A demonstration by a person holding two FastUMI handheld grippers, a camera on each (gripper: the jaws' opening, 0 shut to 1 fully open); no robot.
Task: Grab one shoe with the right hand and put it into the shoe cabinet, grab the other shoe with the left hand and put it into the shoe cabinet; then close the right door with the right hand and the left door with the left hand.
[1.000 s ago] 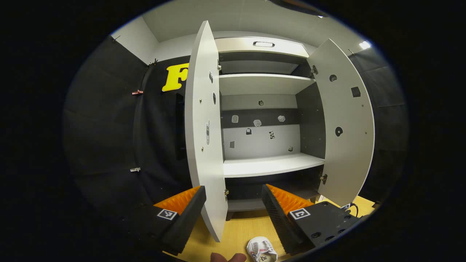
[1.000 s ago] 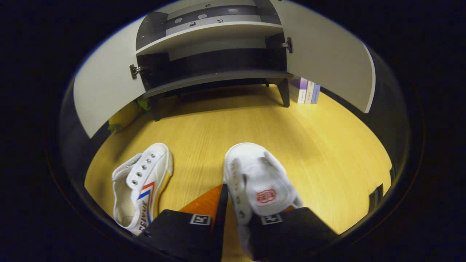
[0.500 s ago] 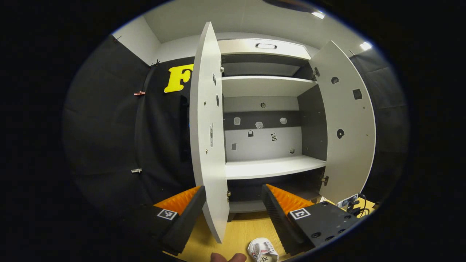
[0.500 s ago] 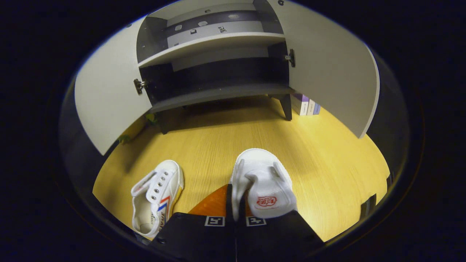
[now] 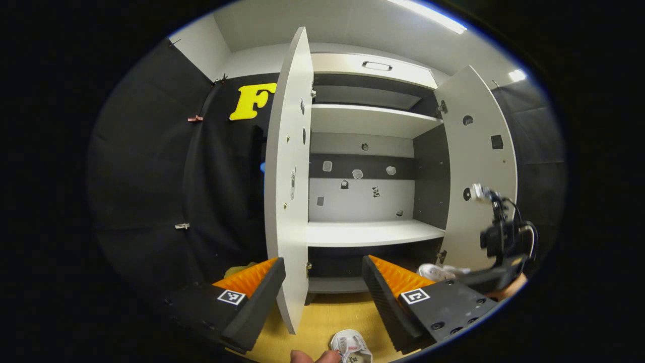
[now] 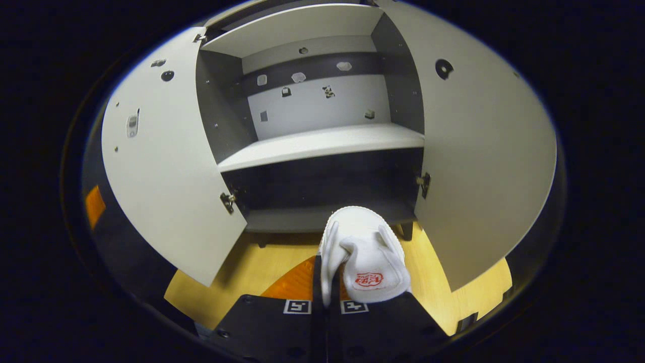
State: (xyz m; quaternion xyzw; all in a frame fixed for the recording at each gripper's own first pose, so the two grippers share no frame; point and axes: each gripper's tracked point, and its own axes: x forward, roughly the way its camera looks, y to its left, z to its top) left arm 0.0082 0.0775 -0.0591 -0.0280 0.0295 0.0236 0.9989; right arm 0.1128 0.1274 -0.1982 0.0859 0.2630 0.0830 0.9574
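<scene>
We have the first shoe [image 6: 364,254] clamped in the right gripper [image 6: 326,297] before the open cabinet [image 6: 322,146]; the left gripper [image 5: 322,282] gapes empty, second shoe [image 5: 351,346] on the floor [image 5: 322,315], doors unclosed.

My right gripper [image 6: 326,290] is closed, both fingers pinching the shoe [image 6: 364,252], which projects toward 12 o'clock. My left gripper [image 5: 322,282] hangs with jaws wide apart, gripping nothing. At its 3 o'clock sits my right gripper, apparently raised.

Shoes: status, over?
Right gripper shut on one shoe, facing the open cabinet. Left gripper open. Other shoe on floor. Path open.
</scene>
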